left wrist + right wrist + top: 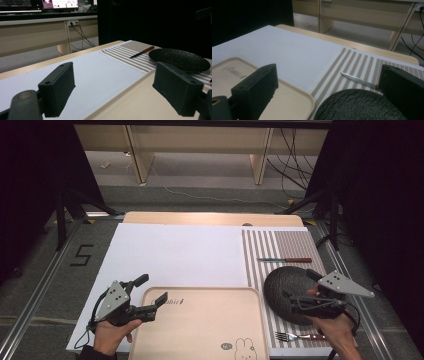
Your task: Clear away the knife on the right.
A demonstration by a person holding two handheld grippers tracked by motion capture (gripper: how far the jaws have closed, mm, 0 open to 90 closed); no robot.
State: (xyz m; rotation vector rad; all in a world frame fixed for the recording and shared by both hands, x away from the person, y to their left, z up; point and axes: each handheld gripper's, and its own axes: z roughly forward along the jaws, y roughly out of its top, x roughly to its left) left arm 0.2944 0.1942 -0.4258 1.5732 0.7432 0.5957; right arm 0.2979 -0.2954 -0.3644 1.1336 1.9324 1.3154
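A person stands at a counter covered with a white sheet, holding a gripper in each hand. The left gripper hovers at the far left corner of a beige tray, its fingers spread wide and released, with one finger over the white sheet and the other over the tray's rim. Nothing lies between them.

The right gripper hangs over a black textured plate, which rests on a striped placemat just beside the tray's right edge. Its fingers are also spread and empty; in the right gripper view the plate's rim sits between and just below them, with the tray's corner under the left finger. A knife with a reddish handle lies beyond the plate, ahead of the fingers, and a fork lies behind them, near the person's hand.

The work in hand looks like taking hold of the plate, probably to move it onto the tray. The risks, as a judgement: the plate is shallow and its rim lies low against the mat, so the fingers could close above it and miss, or pinch the placemat along with it and drag the knife and fork. A one-sided hold on the rim could also let the plate tip and slip out
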